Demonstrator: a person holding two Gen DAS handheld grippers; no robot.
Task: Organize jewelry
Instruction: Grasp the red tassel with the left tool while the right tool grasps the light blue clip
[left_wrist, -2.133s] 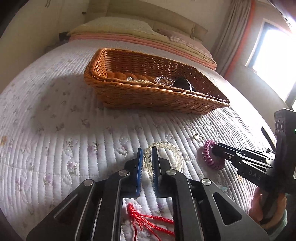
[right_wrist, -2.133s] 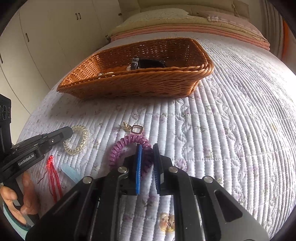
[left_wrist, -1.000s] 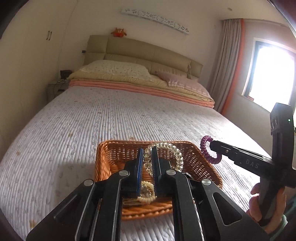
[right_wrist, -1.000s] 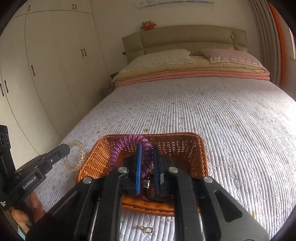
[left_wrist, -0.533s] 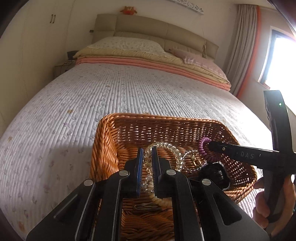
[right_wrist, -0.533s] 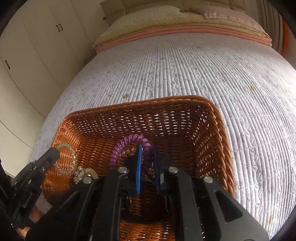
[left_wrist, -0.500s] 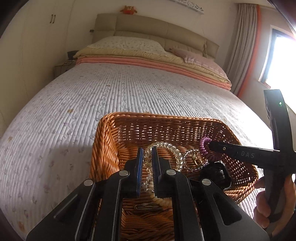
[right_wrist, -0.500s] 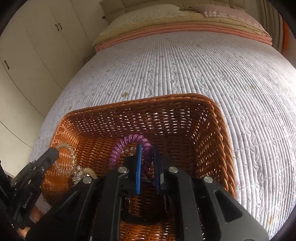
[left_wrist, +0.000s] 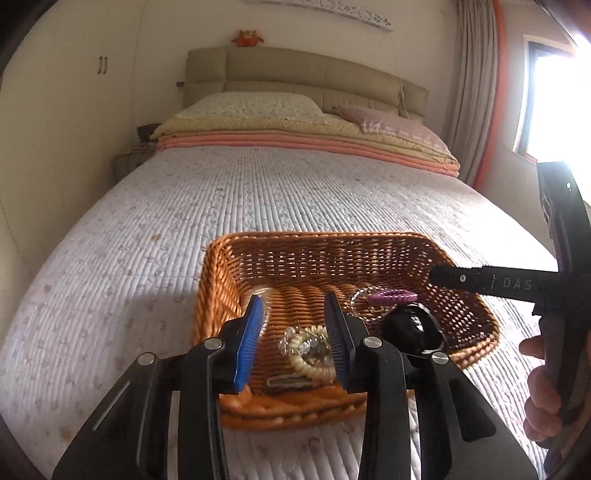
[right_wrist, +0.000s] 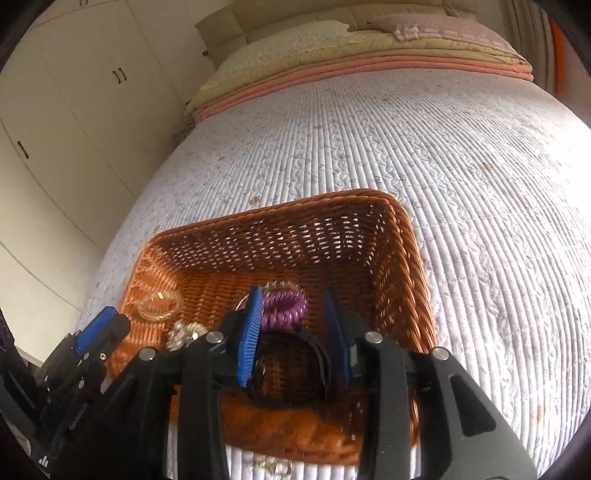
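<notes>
A brown wicker basket (left_wrist: 236, 295) (right_wrist: 413, 280) sits on the quilted bed. My left gripper (left_wrist: 295, 314) hangs over its near end with jaws opening and nothing between the pads. The clear coil bracelet (right_wrist: 159, 304) lies loose by the basket's left wall, ahead of the left gripper (right_wrist: 99, 328). My right gripper (right_wrist: 293, 317) is also over the basket, jaws opening. The purple coil band (right_wrist: 284, 306) (left_wrist: 391, 296) shows between its fingers but is free of the pads, down in the basket. The right gripper's tip (left_wrist: 443, 275) reaches over the basket's right rim.
Inside the basket lie a cream bead bracelet (left_wrist: 306, 350), a black watch (left_wrist: 410, 328) (right_wrist: 291, 354) and a sparkly piece (right_wrist: 184, 332). A small gold clasp (right_wrist: 273, 467) lies on the quilt before the basket. Pillows and folded blankets (left_wrist: 306, 140) are at the bed's head.
Both grippers sank lower over the basket and opened their jaws. The clear bracelet left the left gripper and the purple coil left the right one; both now lie in the basket.
</notes>
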